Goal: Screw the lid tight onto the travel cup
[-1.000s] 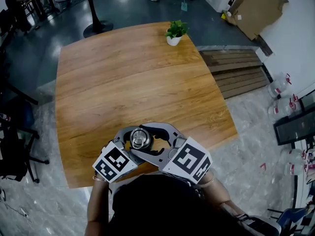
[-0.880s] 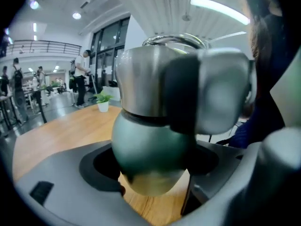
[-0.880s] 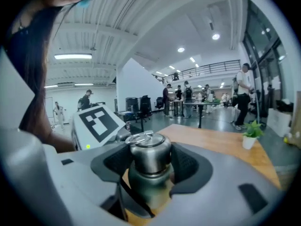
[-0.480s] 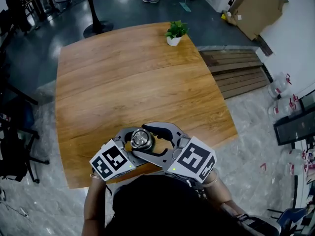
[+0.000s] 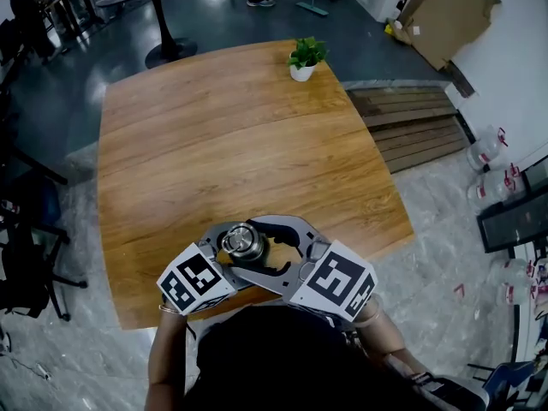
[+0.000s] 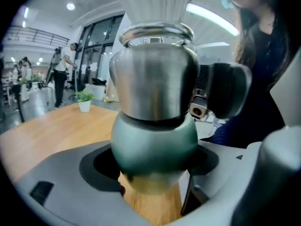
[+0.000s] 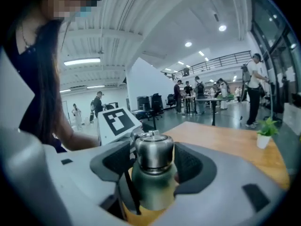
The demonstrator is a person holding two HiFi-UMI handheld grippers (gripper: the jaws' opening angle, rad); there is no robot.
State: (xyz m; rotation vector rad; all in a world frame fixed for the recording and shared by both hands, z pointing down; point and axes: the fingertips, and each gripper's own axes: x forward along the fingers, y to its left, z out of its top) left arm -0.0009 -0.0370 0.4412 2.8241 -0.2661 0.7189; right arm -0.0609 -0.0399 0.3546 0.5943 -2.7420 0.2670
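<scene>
Travel cup (image 6: 155, 142), rounded green body, clamped in left gripper (image 6: 151, 180), right gripper (image 7: 149, 166) clasping steel lid (image 7: 153, 150)

No words, numbers or brand names can be read anywhere. The only signs are black-and-white square marker patterns, one on the cube (image 5: 195, 281) of the left gripper (image 5: 238, 240) and one on the cube (image 5: 334, 279) of the right gripper (image 5: 254, 245). The travel cup (image 7: 151, 178) shows no legible print.
</scene>
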